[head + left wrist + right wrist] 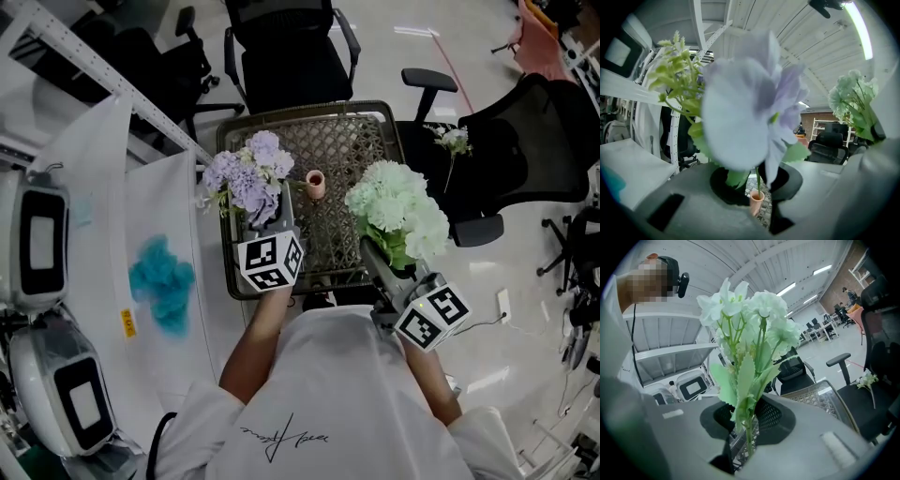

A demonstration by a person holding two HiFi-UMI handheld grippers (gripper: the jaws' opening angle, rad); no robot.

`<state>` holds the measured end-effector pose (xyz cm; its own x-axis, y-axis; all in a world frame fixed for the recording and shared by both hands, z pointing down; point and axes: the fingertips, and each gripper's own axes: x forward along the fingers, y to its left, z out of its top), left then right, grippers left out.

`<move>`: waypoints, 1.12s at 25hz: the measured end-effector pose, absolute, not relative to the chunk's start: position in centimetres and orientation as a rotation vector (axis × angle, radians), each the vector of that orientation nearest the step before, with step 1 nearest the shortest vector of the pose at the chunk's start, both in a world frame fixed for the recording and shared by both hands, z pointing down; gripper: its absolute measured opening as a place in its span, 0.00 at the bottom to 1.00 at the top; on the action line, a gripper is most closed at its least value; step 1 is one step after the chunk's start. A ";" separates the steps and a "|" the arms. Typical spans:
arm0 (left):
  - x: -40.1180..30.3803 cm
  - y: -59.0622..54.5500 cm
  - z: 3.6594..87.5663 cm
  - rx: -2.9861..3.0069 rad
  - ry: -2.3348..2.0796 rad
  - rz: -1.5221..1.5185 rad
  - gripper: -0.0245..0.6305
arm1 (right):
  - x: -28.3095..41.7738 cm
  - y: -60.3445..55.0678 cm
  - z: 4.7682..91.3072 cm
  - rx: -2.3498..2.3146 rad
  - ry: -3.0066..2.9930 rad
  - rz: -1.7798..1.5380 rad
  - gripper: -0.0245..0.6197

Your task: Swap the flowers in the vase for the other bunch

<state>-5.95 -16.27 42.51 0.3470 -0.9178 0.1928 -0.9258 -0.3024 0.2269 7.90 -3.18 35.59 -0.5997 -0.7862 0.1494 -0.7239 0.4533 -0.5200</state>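
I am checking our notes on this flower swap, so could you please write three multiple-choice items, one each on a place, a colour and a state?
1. Where does the vase stand?
A. on the wicker table
B. on the black chair
C. on the floor

2. What colour is the bunch in the left gripper?
A. red
B. lilac
C. yellow

3. How is the right gripper?
A. open and empty
B. shut on the vase
C. shut on the white bunch

Answers:
1 A, the vase stands on the tabletop between the two bunches.
2 B, the lilac bunch rises from the left gripper's jaws.
3 C, its jaws clamp the white bunch's stems.
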 end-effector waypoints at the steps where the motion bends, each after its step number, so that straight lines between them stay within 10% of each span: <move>1: -6.0 -16.1 42.4 2.320 -1.642 0.035 0.11 | 7.9 -3.1 35.5 -1.345 2.580 -0.836 0.16; 28: -8.2 -10.7 39.1 2.325 -1.604 -0.064 0.11 | 5.0 -0.2 35.3 -1.308 2.597 -0.808 0.16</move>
